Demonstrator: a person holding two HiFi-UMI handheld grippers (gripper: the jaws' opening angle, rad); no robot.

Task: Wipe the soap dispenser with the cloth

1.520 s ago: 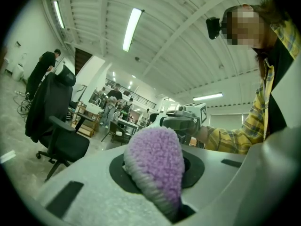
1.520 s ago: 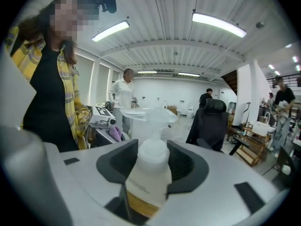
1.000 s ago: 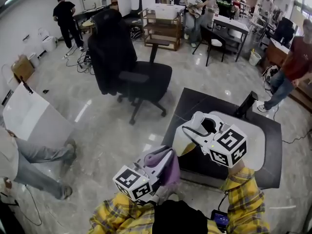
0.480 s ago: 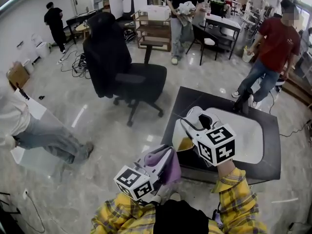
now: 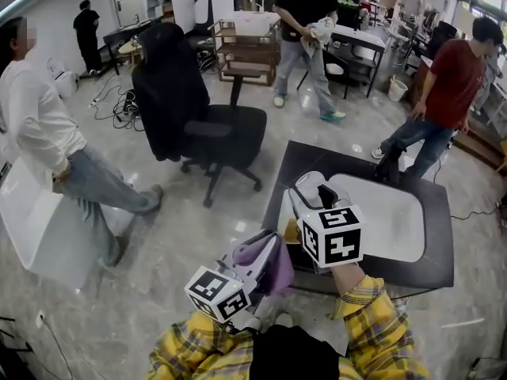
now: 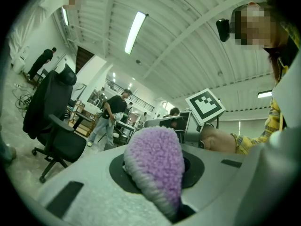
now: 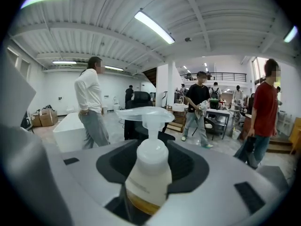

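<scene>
right gripper [image 5: 315, 195] rolled, perhaps tilted; bystanders [image 5: 41, 125] shifted

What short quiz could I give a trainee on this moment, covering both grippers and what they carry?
1. True or false: the left gripper is shut on the purple cloth.
2. What stands between the jaws of the right gripper? A) a cup B) the soap dispenser C) a sponge
3. Fill in: the liquid at the dispenser's bottom looks ____.
Key: 1 true; 2 B; 3 amber.
</scene>
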